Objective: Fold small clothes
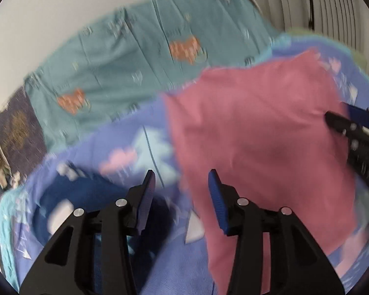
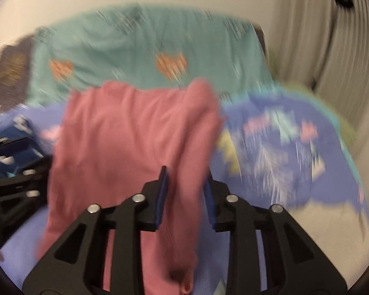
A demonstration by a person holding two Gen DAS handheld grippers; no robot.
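The pink garment (image 1: 258, 132) lies spread over the purple patterned blanket (image 1: 125, 162) on the bed, filling the centre and right of the left wrist view and the centre-left of the right wrist view. It looks roughly rectangular, so at least one fold seems made, though the blur leaves it unclear how many layers there are (no seam or sleeve can be made out).

The left tool (image 1: 182, 184) stands released: its jaws are apart with nothing between them, the garment's left edge just beside the right-hand finger. The right tool (image 2: 185, 191) has a ridge of pink cloth running up between its jaws, at the lower centre of the right wrist view; the jaws are only narrowly apart, and whether the pads press the cloth or have just let go cannot be told.

A final fold and smoothing probably remain. Both views are smeared by motion. The garment's near edge is hidden under the tool bodies at the bottom of each frame, and the teal cover (image 1: 140, 49) behind, with orange motifs, is too blurred to read.
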